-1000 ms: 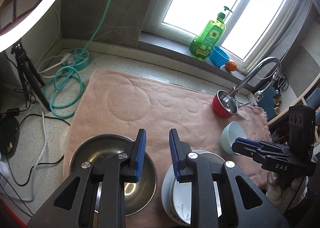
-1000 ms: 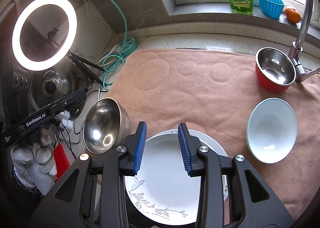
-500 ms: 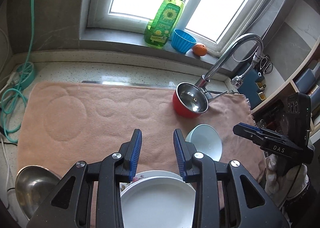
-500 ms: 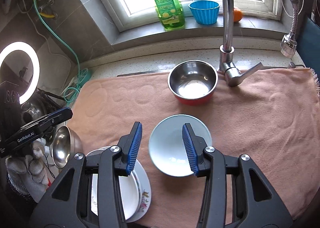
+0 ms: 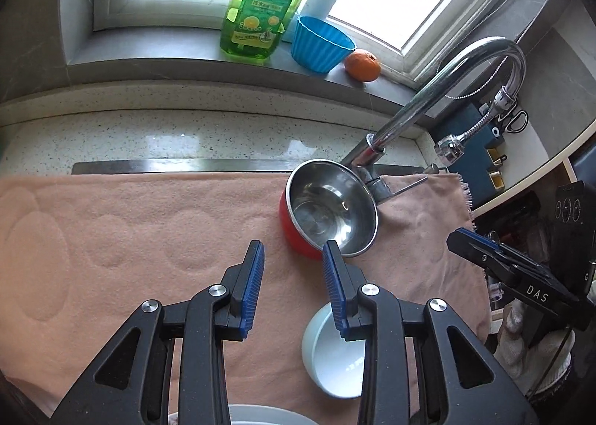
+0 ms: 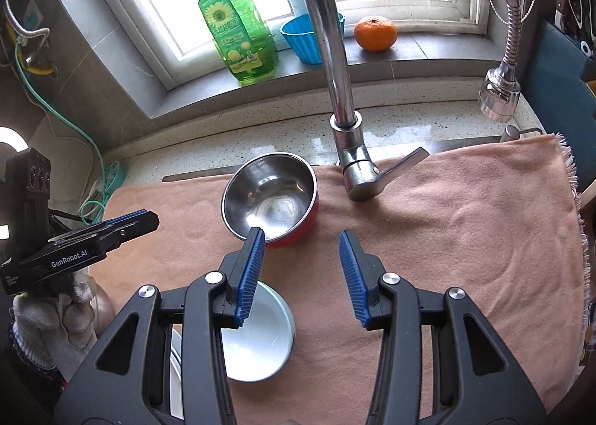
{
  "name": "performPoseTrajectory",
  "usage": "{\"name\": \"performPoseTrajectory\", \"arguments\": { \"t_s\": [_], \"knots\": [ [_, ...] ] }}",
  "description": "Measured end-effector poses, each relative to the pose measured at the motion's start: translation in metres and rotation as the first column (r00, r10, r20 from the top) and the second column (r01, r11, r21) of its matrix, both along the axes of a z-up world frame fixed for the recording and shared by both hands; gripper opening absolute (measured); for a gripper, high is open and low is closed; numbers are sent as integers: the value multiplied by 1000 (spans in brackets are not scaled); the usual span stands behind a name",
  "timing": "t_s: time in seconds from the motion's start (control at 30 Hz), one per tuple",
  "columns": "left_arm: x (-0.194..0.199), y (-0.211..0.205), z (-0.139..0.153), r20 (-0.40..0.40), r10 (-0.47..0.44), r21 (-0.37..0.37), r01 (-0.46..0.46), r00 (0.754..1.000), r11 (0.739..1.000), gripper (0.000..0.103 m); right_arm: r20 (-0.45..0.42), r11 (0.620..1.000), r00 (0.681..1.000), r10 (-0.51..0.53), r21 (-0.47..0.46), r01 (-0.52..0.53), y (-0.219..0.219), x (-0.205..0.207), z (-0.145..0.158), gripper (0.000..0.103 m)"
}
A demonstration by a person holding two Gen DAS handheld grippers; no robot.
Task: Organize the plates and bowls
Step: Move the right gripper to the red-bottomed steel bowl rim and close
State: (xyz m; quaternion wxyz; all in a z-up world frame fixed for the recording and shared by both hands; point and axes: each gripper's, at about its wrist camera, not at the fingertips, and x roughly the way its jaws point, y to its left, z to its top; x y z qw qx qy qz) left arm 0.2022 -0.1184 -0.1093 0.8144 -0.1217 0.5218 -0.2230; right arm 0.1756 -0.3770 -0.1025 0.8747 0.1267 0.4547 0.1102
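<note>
From the left wrist, the left claw [image 5: 293,272] stands narrowly parted with nothing between its pads, above the pink towel [image 5: 130,238]. The red bowl [image 5: 327,208] sits just beyond its right fingertip; the pale blue bowl [image 5: 335,361] lies under that finger.

From the right wrist, the right claw [image 6: 301,264] is moderately parted and empty; its left finger overlaps the pale blue bowl [image 6: 257,343], with the red bowl [image 6: 272,197] ahead by the faucet [image 6: 335,71].
</note>
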Motion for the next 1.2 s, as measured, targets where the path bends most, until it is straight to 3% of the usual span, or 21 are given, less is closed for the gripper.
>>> {"name": "performPoseTrajectory", "arguments": {
  "t_s": [0.2, 0.33, 0.47, 0.67, 0.9, 1.2],
  "knots": [
    [35, -16, -19, -60, 7, 18, -6, 998, 1000, 31, -89, 993, 996, -10, 114, 21, -13, 32, -27, 43],
    [51, -23, -33, -106, 21, 19, -19, 994, 1000, 30, -124, 989, 992, 4, 148, 14, -9, 46, -41, 28],
    [59, -30, -40, -121, 27, 20, -24, 992, 999, 28, -143, 985, 990, 12, 171, 13, -6, 56, -49, 21],
    [64, -34, -45, -121, 23, 43, -18, 992, 999, 28, -177, 975, 984, -6, 216, 45, -8, 70, -62, 17],
    [71, -34, -51, -138, 25, 37, -20, 990, 999, 27, -191, 981, 982, -16, 188, 53, -2, 79, -69, 16],
    [72, -37, -60, -151, 13, 36, -7, 989, 999, 13, -221, 978, 975, -25, 195, 69, -2, 90, -79, 11]
  ]
}}
